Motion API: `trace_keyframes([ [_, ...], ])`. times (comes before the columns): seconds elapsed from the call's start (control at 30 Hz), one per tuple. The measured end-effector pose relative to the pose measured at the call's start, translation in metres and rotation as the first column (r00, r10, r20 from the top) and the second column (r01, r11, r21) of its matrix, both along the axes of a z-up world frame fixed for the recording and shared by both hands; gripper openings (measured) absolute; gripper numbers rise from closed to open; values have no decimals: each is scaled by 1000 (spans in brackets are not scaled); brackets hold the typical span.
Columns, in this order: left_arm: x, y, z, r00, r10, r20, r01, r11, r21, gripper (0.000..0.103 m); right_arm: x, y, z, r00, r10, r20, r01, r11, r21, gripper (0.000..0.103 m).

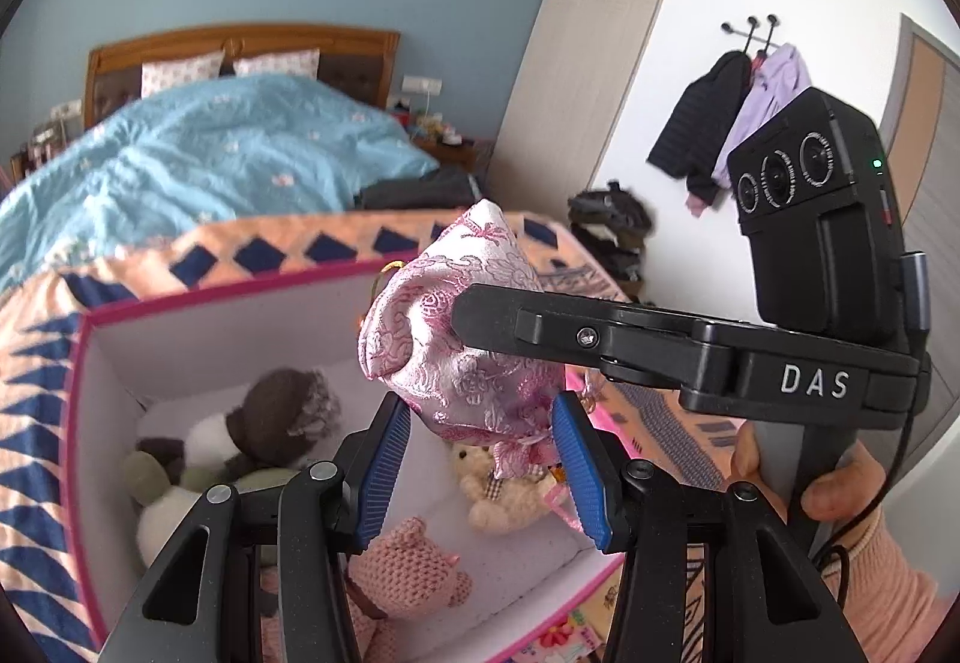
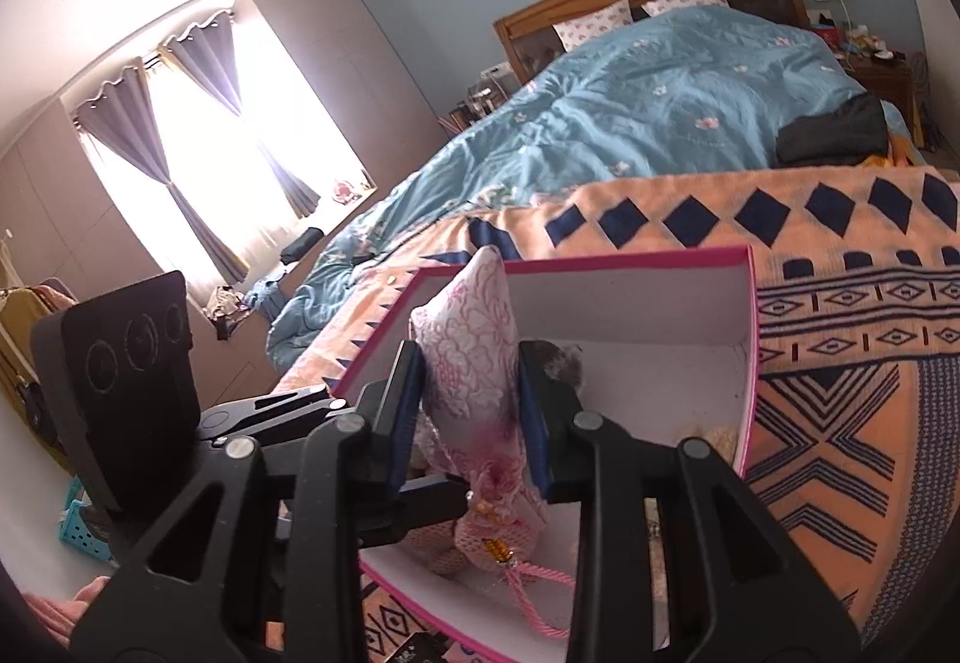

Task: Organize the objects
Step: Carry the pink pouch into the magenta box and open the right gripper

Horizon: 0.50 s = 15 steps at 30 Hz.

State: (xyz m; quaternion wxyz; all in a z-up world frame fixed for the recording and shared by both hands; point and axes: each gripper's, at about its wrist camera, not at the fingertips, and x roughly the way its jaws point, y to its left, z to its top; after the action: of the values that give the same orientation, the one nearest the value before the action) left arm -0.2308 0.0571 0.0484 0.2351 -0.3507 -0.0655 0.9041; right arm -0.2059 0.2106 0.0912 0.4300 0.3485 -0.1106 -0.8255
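A pink brocade pouch with a tassel hangs over an open pink-edged white box. My right gripper is shut on the pouch, its fingers pressing both sides. In the left wrist view the right gripper's finger crosses in front of the pouch. My left gripper is open, its blue pads on either side of the pouch's lower end without clamping it. Inside the box lie a brown-and-white plush, a small beige bear and a pink crocheted toy.
The box stands on an orange and navy patterned blanket at the foot of a bed with a blue duvet. Coats hang on the right wall. A curtained window is to the left.
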Motion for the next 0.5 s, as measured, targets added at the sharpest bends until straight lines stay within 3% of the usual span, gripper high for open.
trace_keyframes([
  [0.2,-18,11,-21,997,16,74,-13,999,-39,50,-13,1,-23,997,-60,53,57,996,65,35],
  [0.5,-22,18,-26,995,47,87,-38,994,-107,50,-22,10,-39,983,-175,62,162,973,167,36],
])
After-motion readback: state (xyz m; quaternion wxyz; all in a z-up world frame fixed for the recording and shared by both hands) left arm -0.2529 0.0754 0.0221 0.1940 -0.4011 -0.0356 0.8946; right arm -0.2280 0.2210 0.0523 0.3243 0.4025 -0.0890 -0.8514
